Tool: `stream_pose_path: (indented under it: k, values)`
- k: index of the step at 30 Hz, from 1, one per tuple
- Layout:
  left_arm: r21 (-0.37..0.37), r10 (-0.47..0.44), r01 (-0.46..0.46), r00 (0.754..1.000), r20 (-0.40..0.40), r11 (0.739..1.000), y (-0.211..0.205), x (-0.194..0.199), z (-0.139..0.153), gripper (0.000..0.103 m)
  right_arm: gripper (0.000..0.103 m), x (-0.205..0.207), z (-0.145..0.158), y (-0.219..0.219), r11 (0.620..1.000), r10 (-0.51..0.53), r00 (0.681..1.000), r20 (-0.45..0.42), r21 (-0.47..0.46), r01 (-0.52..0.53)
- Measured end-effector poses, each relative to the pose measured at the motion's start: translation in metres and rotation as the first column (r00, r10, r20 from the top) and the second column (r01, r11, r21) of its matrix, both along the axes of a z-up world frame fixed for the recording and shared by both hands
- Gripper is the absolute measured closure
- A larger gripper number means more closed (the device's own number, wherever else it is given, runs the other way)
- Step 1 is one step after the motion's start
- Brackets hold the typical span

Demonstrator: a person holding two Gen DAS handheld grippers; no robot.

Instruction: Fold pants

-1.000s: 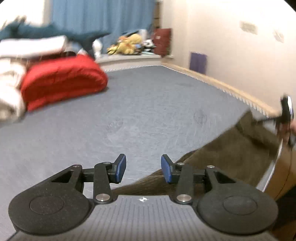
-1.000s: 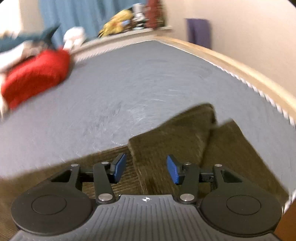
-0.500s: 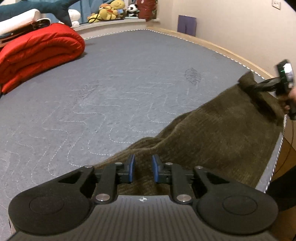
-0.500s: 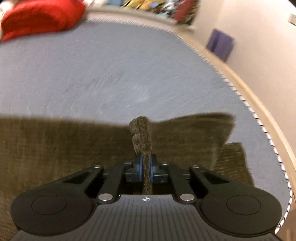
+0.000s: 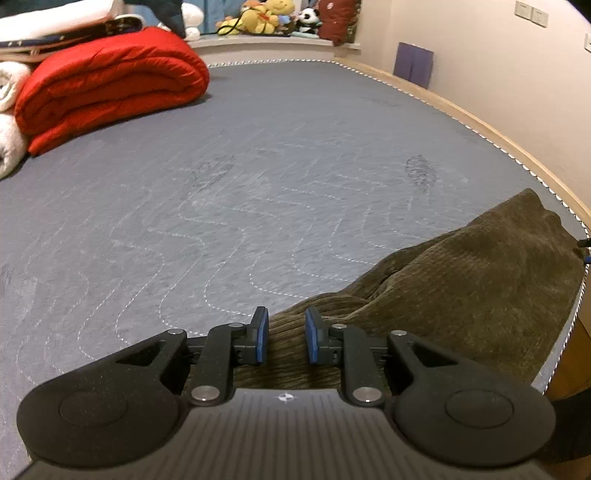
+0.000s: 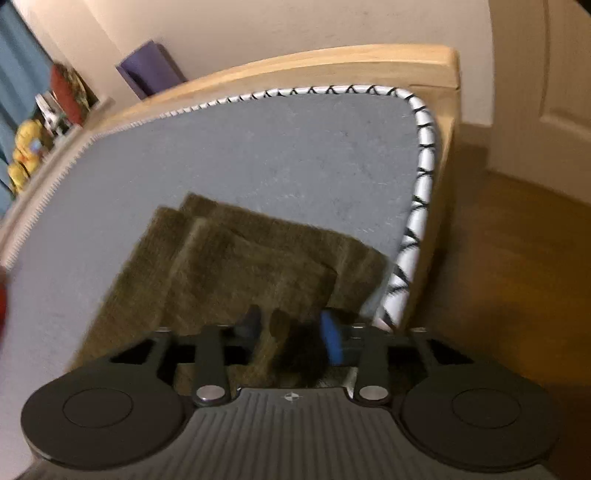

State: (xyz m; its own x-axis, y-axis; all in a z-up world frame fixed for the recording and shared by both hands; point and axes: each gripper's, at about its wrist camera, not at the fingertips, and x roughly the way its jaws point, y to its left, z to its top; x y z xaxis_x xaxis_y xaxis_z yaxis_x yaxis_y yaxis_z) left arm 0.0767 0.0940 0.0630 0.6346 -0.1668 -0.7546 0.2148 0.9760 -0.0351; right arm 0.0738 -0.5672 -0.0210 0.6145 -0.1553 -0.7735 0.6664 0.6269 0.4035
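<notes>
No readable writing or brand in either view. Pants, olive corduroy, lie bunched at mattress near-right corner. Left tool: jaws narrowly parted, cloth between, pads apparently not pressing. Right tool: jaws just sprung apart, blurred, pants below. Left view alone shows red quilt, plush toys; right view alone shows wooden bed frame, floor.
</notes>
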Motion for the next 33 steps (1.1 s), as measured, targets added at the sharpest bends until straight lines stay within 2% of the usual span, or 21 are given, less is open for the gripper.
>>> stream_pose_path:
  k: [2, 5, 7, 8, 9, 11, 12, 15, 16, 17, 18, 19, 20, 21, 24, 26, 27, 29, 31, 33]
  values:
    - [0.003, 0.004, -0.004, 1.000, -0.005, 1.000, 0.000, 0.001, -0.001, 0.079, 0.048, 0.007, -0.005, -0.011, 0.999, 0.000, 1.000, 0.026, 0.044, -0.001]
    - [0.013, 0.009, -0.009, 1.000, -0.005, 1.000, 0.000, 0.000, -0.003, 0.079, 0.049, 0.016, -0.009, -0.014, 0.999, -0.022, 1.000, 0.018, 0.041, 0.022]
    - [0.012, 0.016, -0.015, 1.000, -0.011, 1.000, 0.001, 0.000, -0.004, 0.079, 0.061, 0.022, -0.010, -0.012, 1.000, -0.025, 1.000, 0.002, 0.015, 0.025]
    - [0.012, 0.023, -0.023, 1.000, -0.013, 1.000, 0.003, 0.000, -0.005, 0.079, 0.080, 0.020, -0.008, -0.006, 1.000, -0.029, 1.000, -0.012, -0.002, 0.029]
    - [0.013, 0.031, -0.031, 0.999, -0.015, 0.999, 0.004, 0.000, -0.006, 0.079, 0.087, 0.018, -0.008, -0.004, 0.999, -0.032, 0.999, -0.021, -0.015, 0.032]
    - [0.016, 0.039, -0.039, 0.999, -0.017, 0.999, 0.007, -0.001, -0.007, 0.079, 0.091, 0.015, -0.002, -0.002, 0.998, -0.046, 0.999, 0.001, -0.050, 0.046]
    - [0.016, 0.046, -0.046, 0.999, -0.016, 0.999, 0.008, -0.001, -0.007, 0.079, 0.092, 0.007, 0.007, 0.002, 0.992, -0.080, 0.997, 0.013, -0.100, 0.081]
    - [-0.004, 0.055, -0.055, 0.998, -0.020, 0.998, 0.011, 0.000, -0.005, 0.079, 0.092, -0.013, 0.039, 0.012, 0.952, -0.169, 0.979, 0.113, -0.237, 0.192]
    - [-0.008, 0.053, -0.053, 0.998, -0.019, 0.999, 0.011, 0.000, -0.004, 0.079, 0.092, -0.012, 0.040, 0.012, 0.943, -0.172, 0.980, 0.101, -0.272, 0.193]
    - [-0.007, 0.051, -0.052, 0.999, -0.018, 0.999, 0.011, 0.000, -0.003, 0.079, 0.090, -0.007, 0.033, 0.006, 0.953, -0.160, 0.986, 0.052, -0.253, 0.168]
    - [-0.005, 0.052, -0.052, 0.999, -0.017, 0.999, 0.012, 0.000, -0.002, 0.077, 0.088, -0.001, 0.021, -0.002, 0.972, -0.142, 0.990, -0.019, -0.192, 0.135]
    - [-0.003, 0.056, -0.056, 0.998, -0.016, 0.998, 0.013, 0.000, -0.001, 0.075, 0.085, 0.000, 0.009, -0.010, 0.980, -0.157, 0.983, -0.090, -0.134, 0.145]
    - [-0.002, 0.064, -0.064, 0.998, -0.015, 0.998, 0.015, 0.000, 0.000, 0.073, 0.067, -0.005, 0.004, -0.017, 0.975, -0.210, 0.970, -0.120, -0.104, 0.198]
    - [-0.003, 0.075, -0.075, 0.997, -0.015, 0.997, 0.019, 0.000, 0.001, 0.071, 0.057, -0.008, 0.006, -0.020, 0.968, -0.239, 0.965, -0.112, -0.106, 0.228]
    - [-0.015, 0.121, -0.122, 0.993, -0.012, 0.992, 0.034, 0.000, 0.006, 0.071, 0.057, -0.007, 0.033, -0.013, 0.932, -0.268, 0.963, -0.031, -0.260, 0.251]
    - [-0.027, 0.160, -0.160, 0.987, -0.009, 0.987, 0.046, 0.000, 0.009, 0.071, 0.057, 0.003, 0.046, -0.009, 0.934, -0.189, 0.980, 0.059, -0.296, 0.198]
    - [-0.036, 0.186, -0.186, 0.983, -0.009, 0.982, 0.054, -0.001, 0.010, 0.071, 0.057, 0.015, 0.048, -0.008, 0.952, -0.096, 0.990, 0.100, -0.280, 0.121]
    - [-0.054, 0.233, -0.234, 0.972, -0.018, 0.971, 0.070, -0.001, 0.011, 0.069, 0.057, 0.042, 0.047, -0.006, 0.967, 0.073, 0.987, 0.142, -0.251, -0.036]
    - [-0.058, 0.278, -0.279, 0.960, -0.034, 0.958, 0.085, -0.001, 0.012, 0.062, 0.058, 0.075, 0.040, 0.002, 0.945, 0.227, 0.966, 0.124, -0.267, -0.187]
    - [-0.046, 0.335, -0.338, 0.941, -0.052, 0.940, 0.104, -0.004, 0.012, 0.050, 0.053, 0.104, 0.029, 0.008, 0.913, 0.298, 0.951, 0.078, -0.314, -0.261]
